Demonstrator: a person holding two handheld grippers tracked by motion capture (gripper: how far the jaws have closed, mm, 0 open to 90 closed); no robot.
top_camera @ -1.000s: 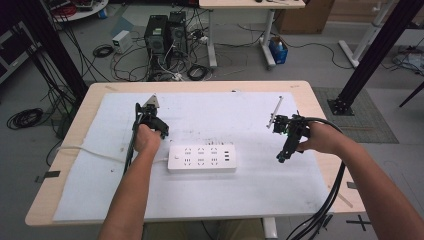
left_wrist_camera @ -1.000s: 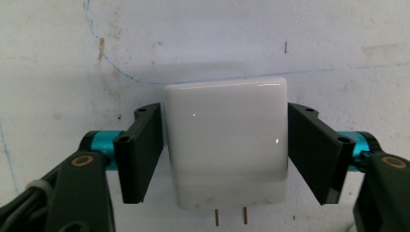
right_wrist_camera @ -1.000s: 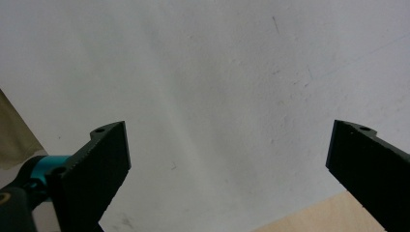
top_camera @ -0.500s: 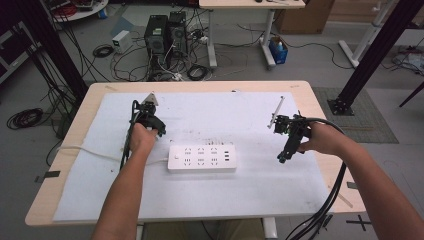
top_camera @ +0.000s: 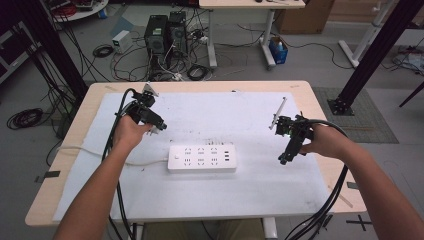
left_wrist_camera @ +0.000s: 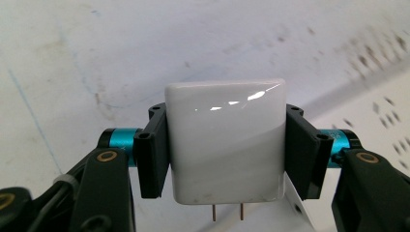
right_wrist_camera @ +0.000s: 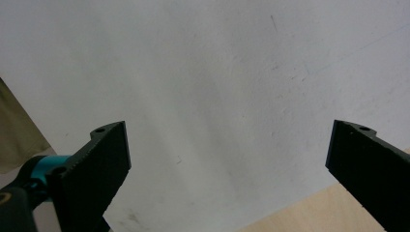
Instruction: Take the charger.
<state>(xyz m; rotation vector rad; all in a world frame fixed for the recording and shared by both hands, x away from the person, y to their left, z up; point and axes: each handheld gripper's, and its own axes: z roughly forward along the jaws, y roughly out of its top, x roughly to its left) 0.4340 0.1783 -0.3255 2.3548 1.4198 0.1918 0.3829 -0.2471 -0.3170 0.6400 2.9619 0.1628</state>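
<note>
Right now my left gripper (top_camera: 159, 125) is up over the white sheet (top_camera: 215, 195) that covers the tabletop (top_camera: 320, 107), a bit left of and behind the power strip (top_camera: 202, 159). Its jaws are clamped on a white plug block (left_wrist_camera: 225, 142), one jaw on each side. In the left gripper view the block is shiny and smooth, and two thin metal pins stick out of its bottom edge toward the camera. Off to the right in that view I can see a corner of the strip with its little holes. The strip lies flat near the middle of the sheet, and its white cord (top_camera: 100, 152) runs off to the left, under my left arm. My right gripper (top_camera: 285, 159) is well away on the right side of the sheet, near the sheet's right edge, and it points down and to the left. Its jaws are wide apart with nothing between them. In the right gripper view I see the white sheet below the jaws and some bare wood of the tabletop at the bottom right corner. Black cables hang from both grippers and drop off the near edge of the tabletop.
</note>
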